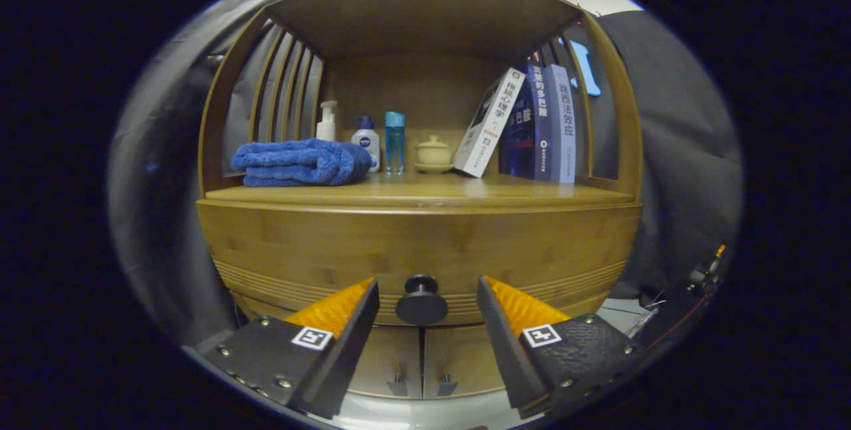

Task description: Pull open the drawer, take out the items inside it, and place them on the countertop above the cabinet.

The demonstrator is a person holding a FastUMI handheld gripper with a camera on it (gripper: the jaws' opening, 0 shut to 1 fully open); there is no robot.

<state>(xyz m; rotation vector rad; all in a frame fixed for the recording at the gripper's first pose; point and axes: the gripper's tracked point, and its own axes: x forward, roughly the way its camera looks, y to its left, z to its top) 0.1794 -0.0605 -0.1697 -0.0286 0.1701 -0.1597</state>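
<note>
**Fingers lined up on the drawer knob, drawer still closed**

The wooden cabinet (419, 151) is the landmark. Its countertop (425, 192) carries a folded blue towel (299, 163) at one end, books (542, 125) leaning at the other, and between them bottles (365, 141) and a small lidded cup (433, 151) toward the back. Below the countertop is the drawer (419, 250), shut, its contents hidden. At the drawer front's lower middle sits the black knob (421, 300).

The gripper (425, 314) is spread wide, holding nothing, with the knob between its fingers and a gap on each side.

Risk, as I judge it: the knob is small and round, so closing off-centre or too shallow could let the fingers slip off on the pull. Free countertop is limited to the front strip, so placed items may nudge the bottles.

Dark cloth hangs around the cabinet.
</note>
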